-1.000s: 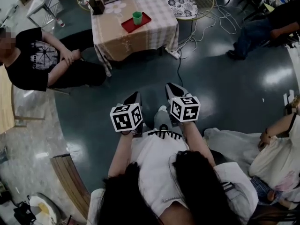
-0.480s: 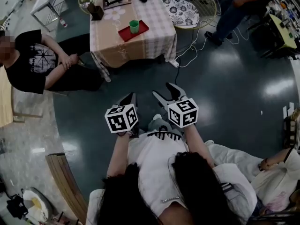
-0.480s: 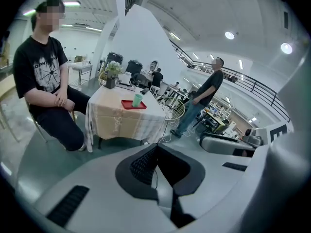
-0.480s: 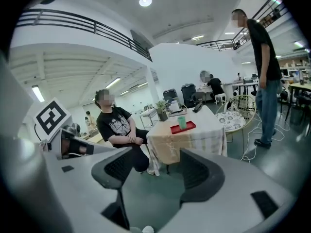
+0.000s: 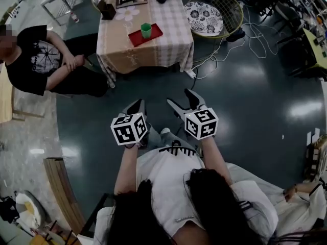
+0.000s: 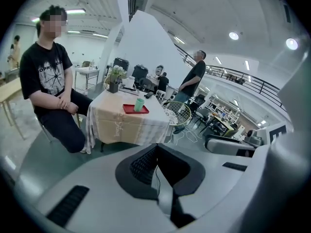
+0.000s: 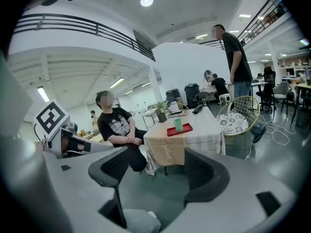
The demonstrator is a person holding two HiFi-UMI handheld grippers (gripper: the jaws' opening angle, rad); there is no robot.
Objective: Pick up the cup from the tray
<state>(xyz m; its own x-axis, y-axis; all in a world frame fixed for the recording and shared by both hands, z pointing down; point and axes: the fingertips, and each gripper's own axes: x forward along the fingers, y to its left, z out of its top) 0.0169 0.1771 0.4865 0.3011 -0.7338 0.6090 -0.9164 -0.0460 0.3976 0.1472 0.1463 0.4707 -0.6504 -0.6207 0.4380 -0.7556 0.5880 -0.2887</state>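
A green cup [image 5: 146, 30] stands upright on a red tray [image 5: 138, 38] on the checked-cloth table [image 5: 168, 40], far ahead of both grippers. Both also show in the left gripper view, cup [image 6: 139, 104] on tray [image 6: 129, 109], and in the right gripper view, cup [image 7: 178, 124] on tray [image 7: 184, 129]. My left gripper [image 5: 136, 106] is held over the floor, its jaws shut with nothing in them [image 6: 155, 152]. My right gripper [image 5: 183, 99] hangs beside it; its jaws [image 7: 158, 171] are opening and hold nothing.
A person in a black shirt [image 5: 36, 65] sits left of the table. A wire chair with a patterned cushion [image 5: 204, 15] stands at its right, with cables [image 5: 214, 60] on the floor. A plant [image 5: 106, 4] and other items sit on the table's far side. Another person [image 7: 236, 57] stands behind.
My right gripper's jaws have gone from shut to spread wide. Both grippers have shifted slightly, and the person at the upper right has left the head view.
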